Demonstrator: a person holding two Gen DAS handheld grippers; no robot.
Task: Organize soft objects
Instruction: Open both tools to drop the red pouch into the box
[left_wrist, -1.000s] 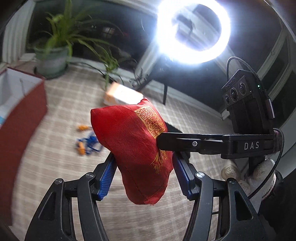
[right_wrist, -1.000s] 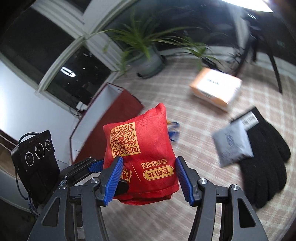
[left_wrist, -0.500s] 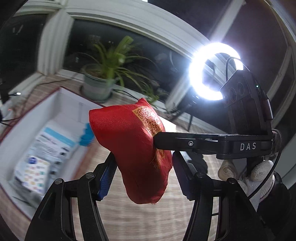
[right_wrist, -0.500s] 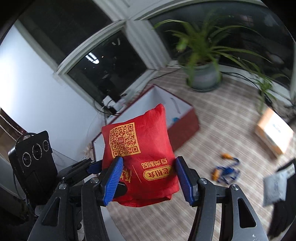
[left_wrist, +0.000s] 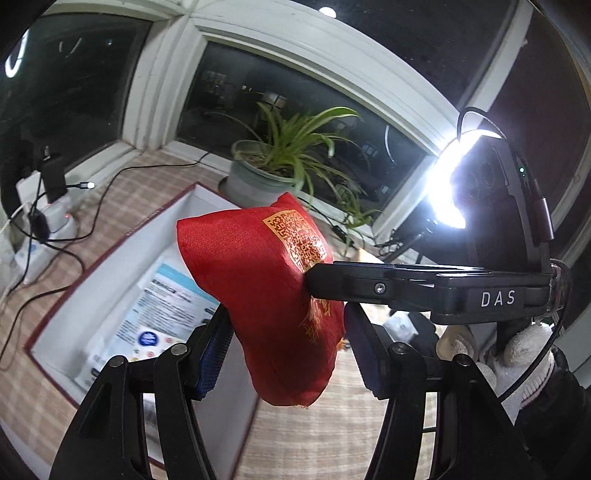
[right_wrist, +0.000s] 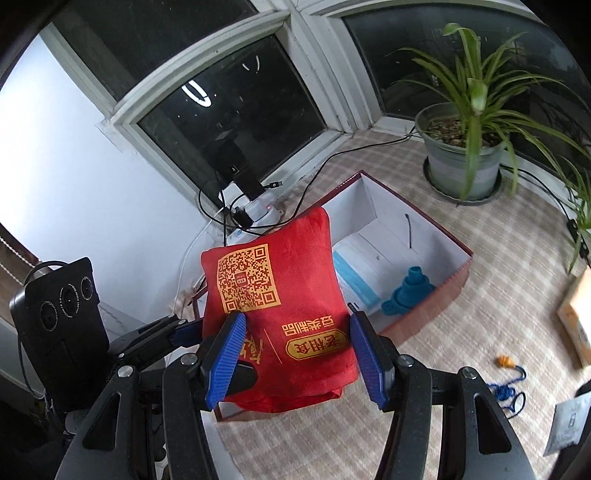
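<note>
Two claws, left claw (left_wrist: 286, 352) and right claw (right_wrist: 297, 356), clamp one red pouch (right_wrist: 275, 295); checked flooring (right_wrist: 461, 325) beneath dark windows (left_wrist: 295, 96).

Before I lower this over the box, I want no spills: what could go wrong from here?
Both grippers, left and right, pinch only the lower part of the red pouch, so it may sag or slip. The box already holds packets and a blue toy, so it might land on them.

Potted plant (right_wrist: 465, 162), power strip (right_wrist: 258, 212)
</note>
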